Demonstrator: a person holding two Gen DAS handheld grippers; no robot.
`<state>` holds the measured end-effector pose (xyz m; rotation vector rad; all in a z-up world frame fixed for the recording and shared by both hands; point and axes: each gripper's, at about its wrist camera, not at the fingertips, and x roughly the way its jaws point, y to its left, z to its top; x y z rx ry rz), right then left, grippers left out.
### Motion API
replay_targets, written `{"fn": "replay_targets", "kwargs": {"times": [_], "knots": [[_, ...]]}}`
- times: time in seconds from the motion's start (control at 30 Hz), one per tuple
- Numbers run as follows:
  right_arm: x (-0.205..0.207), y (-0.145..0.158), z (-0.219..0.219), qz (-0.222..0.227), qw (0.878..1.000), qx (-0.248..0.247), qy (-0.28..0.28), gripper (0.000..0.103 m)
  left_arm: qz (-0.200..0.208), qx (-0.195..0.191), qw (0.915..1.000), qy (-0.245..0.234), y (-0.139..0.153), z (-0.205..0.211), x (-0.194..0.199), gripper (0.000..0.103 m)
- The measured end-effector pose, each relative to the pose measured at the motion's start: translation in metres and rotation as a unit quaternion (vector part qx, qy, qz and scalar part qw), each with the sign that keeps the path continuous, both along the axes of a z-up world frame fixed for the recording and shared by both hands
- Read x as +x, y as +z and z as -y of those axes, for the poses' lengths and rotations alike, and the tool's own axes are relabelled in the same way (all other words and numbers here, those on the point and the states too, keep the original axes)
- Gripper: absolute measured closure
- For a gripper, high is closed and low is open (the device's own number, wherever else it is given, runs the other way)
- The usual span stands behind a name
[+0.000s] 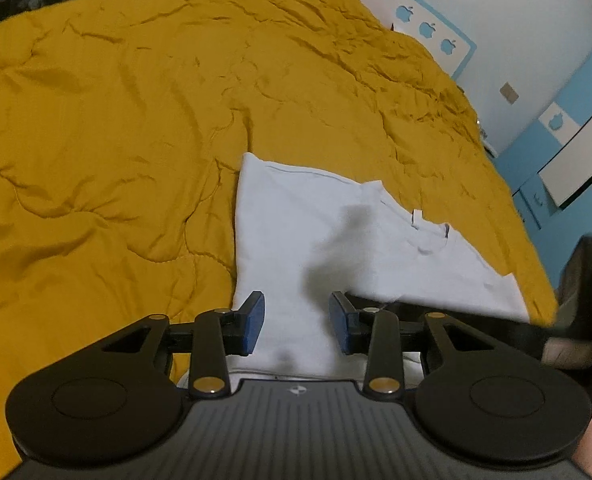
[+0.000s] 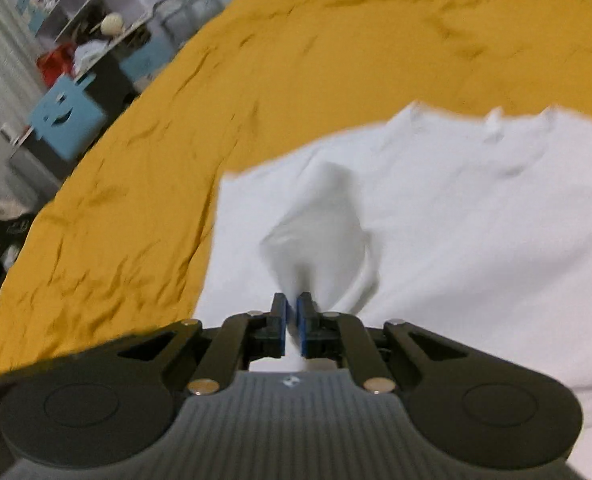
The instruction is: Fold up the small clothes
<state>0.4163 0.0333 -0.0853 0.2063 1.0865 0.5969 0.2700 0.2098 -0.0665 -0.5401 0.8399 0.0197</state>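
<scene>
A white T-shirt [image 1: 296, 208] lies flat on a mustard-yellow quilt [image 1: 116, 120], its collar and label toward the right in the left wrist view. My left gripper [image 1: 298, 322] hovers over the shirt's near part, open, with only flat cloth showing below its blue pads [image 1: 254, 320]. In the right wrist view the T-shirt [image 2: 456, 220] fills the right half over the quilt [image 2: 296, 60]. My right gripper [image 2: 292, 320] is shut on a pinch of the white cloth, which rises in a puckered cone from the pads.
A dark blurred shape [image 1: 496, 320] lies along the shirt's near right edge; I cannot tell what it is. Past the bed stand a wall with blue apple decals [image 1: 426, 30], shelves [image 2: 84, 8] and a blue box with a smiley [image 2: 66, 120].
</scene>
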Motion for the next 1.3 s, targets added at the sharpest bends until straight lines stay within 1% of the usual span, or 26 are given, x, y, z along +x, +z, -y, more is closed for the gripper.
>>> {"fn": "replay_targets", "kwargs": {"times": [0.07, 0.13, 0.17, 0.2, 0.23, 0.37, 0.4, 0.47, 0.53, 0.6, 0.7, 0.83, 0.87, 0.9, 0.93, 0.97, 1.0, 1.03, 1.07, 1.17, 1.23, 1.3], "knots": [[-0.006, -0.013, -0.01, -0.028, 0.999, 0.017, 0.02, 0.094, 0.004, -0.01, 0.9999, 0.005, -0.001, -0.006, -0.002, 0.059], [-0.011, -0.019, -0.012, -0.05, 0.997, 0.04, 0.031, 0.093, 0.01, -0.023, 0.9997, 0.007, 0.0, -0.01, -0.004, 0.053], [-0.013, -0.019, -0.011, -0.051, 0.997, 0.045, 0.03, 0.088, 0.013, -0.03, 0.9994, 0.008, 0.0, -0.012, -0.005, 0.049], [-0.014, -0.015, -0.008, -0.048, 0.997, 0.048, 0.03, 0.083, 0.015, -0.037, 0.9992, 0.008, 0.0, -0.014, -0.006, 0.047], [-0.015, -0.01, -0.005, -0.041, 0.997, 0.052, 0.029, 0.081, 0.017, -0.044, 0.9989, 0.007, 0.0, -0.015, -0.006, 0.047], [-0.017, 0.018, 0.035, -0.005, 0.998, 0.065, 0.016, 0.078, 0.028, -0.085, 0.996, 0.002, -0.003, -0.022, -0.005, 0.042], [-0.017, 0.027, 0.047, 0.007, 0.998, 0.06, 0.009, 0.077, 0.029, -0.1, 0.9946, 0.003, -0.006, -0.024, -0.003, 0.041], [-0.017, 0.036, 0.075, 0.029, 0.999, 0.038, -0.011, 0.076, 0.024, -0.135, 0.9906, 0.004, -0.014, -0.027, 0.001, 0.041], [-0.019, 0.039, 0.106, 0.048, 0.998, 0.013, -0.04, 0.076, 0.021, -0.159, 0.987, 0.005, -0.022, -0.029, 0.008, 0.041], [-0.022, 0.037, 0.141, 0.062, 0.996, -0.01, -0.071, 0.075, 0.013, -0.166, 0.986, 0.011, -0.029, -0.029, 0.017, 0.041], [-0.033, 0.034, 0.191, 0.07, 0.992, -0.035, -0.104, 0.075, 0.002, -0.162, 0.9866, 0.015, -0.036, -0.026, 0.029, 0.041], [-0.053, 0.024, 0.248, 0.068, 0.985, -0.064, -0.144, 0.075, -0.031, -0.127, 0.9914, 0.005, -0.051, -0.015, 0.05, 0.041], [-0.058, 0.021, 0.258, 0.068, 0.984, -0.068, -0.152, 0.075, -0.036, -0.12, 0.9922, -0.002, -0.055, -0.011, 0.054, 0.043], [-0.063, 0.019, 0.271, 0.066, 0.982, -0.069, -0.162, 0.075, -0.04, -0.111, 0.993, -0.006, -0.059, -0.007, 0.058, 0.049], [-0.068, 0.015, 0.278, 0.063, 0.981, -0.068, -0.169, 0.075, -0.043, -0.1, 0.9941, -0.01, -0.061, -0.002, 0.061, 0.053], [-0.072, 0.012, 0.287, 0.06, 0.98, -0.067, -0.177, 0.075, -0.042, -0.086, 0.9953, -0.015, -0.062, 0.002, 0.063, 0.061], [-0.077, 0.01, 0.293, 0.059, 0.979, -0.066, -0.182, 0.075, -0.039, -0.065, 0.997, -0.019, -0.06, 0.008, 0.064, 0.073], [-0.081, 0.009, 0.298, 0.06, 0.979, -0.066, -0.185, 0.075, -0.037, -0.046, 0.9981, -0.02, -0.057, 0.012, 0.063, 0.081], [-0.085, 0.006, 0.302, 0.062, 0.978, -0.068, -0.186, 0.075, -0.032, -0.035, 0.9987, -0.021, -0.053, 0.015, 0.063, 0.101], [-0.094, 0.005, 0.305, 0.078, 0.976, -0.084, -0.186, 0.076, 0.005, -0.044, 0.9987, -0.027, -0.03, 0.018, 0.058, 0.101], [-0.091, 0.004, 0.298, 0.096, 0.972, -0.095, -0.191, 0.075, 0.032, -0.042, 0.9977, -0.042, -0.004, 0.026, 0.06, 0.101], [-0.086, 0.006, 0.292, 0.104, 0.974, -0.093, -0.181, 0.075, 0.054, -0.034, 0.9958, -0.065, 0.025, 0.037, 0.064, 0.101]]}}
